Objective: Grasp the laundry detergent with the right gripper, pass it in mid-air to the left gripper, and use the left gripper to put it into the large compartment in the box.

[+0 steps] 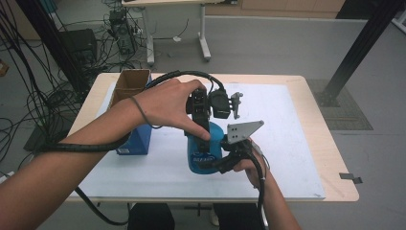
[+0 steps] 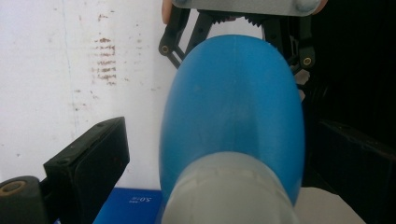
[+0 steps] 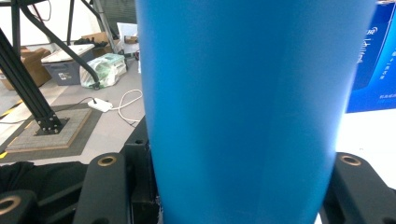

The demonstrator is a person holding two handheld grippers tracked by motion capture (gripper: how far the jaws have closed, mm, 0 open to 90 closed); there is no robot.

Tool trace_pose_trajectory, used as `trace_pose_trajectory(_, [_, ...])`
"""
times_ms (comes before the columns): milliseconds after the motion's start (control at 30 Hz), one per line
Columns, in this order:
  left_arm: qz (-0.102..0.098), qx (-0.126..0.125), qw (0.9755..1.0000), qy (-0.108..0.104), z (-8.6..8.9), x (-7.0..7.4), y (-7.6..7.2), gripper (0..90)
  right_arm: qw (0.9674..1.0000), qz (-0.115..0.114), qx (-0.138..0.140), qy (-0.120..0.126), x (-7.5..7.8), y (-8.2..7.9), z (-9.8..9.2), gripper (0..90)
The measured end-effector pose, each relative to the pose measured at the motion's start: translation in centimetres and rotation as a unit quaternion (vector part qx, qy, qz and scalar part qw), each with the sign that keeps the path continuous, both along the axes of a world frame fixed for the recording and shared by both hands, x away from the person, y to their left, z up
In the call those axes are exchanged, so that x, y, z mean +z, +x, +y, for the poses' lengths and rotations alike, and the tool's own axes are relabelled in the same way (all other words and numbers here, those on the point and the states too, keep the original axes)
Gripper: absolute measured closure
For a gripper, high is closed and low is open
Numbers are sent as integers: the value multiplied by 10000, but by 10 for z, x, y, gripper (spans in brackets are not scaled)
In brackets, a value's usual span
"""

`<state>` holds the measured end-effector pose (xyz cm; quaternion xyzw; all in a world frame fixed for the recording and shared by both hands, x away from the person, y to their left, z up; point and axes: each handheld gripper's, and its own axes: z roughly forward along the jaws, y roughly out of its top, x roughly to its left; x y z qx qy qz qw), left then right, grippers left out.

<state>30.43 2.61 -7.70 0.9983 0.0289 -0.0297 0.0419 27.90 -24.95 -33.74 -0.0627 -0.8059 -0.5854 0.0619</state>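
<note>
Right tongs (image 1: 218, 160) clamp blue bottle (image 1: 203, 153) (upright); left tongs (image 1: 203, 125) hover above.

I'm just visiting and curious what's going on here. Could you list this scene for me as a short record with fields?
Setting: white mat on a wooden table
Main thing: blue bottle, upright, pale cap on top
Right gripper: shut on the bottle's body from the side
Left gripper: above the bottle, jaws either side of the cap, apart from it
Nearby: blue box and open cardboard box, left of the bottle
Likely work: opening or closing the cap
</note>
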Motion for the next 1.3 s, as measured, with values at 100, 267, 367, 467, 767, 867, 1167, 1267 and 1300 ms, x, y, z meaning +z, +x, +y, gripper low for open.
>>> trace_pose_trajectory(100, [-1,9,10000,9,0,-2,0,64,10000,0,-4,-4,0,0,0,416])
trace_pose_trajectory(267, [21,18,10000,10,0,-4,0,75,10000,-1,0,-8,1,0,0,416])
trace_pose_trajectory(367, [10,27,10000,3,1,-3,1,86,10000,-10,12,4,1,-1,1,417])
trace_pose_trajectory(467, [16,31,10000,-13,1,-3,2,109,10000,-10,9,-3,1,-1,1,417])
trace_pose_trajectory(767, [-5,25,10000,3,1,-1,1,183,10000,-8,6,-1,1,-1,1,416])
trace_pose_trajectory(867, [-6,6,10000,20,0,-2,1,216,10000,-14,21,2,1,0,1,416])
trace_pose_trajectory(1167, [-2,-8,10000,38,-1,-1,0,266,10000,-20,24,8,1,-1,1,417])
trace_pose_trajectory(1267, [-2,-15,10000,42,-2,-1,1,280,10000,-18,23,3,1,-1,1,417])
trace_pose_trajectory(1300, [4,-16,10000,34,-2,-2,1,284,10000,-7,21,6,0,-1,1,416])
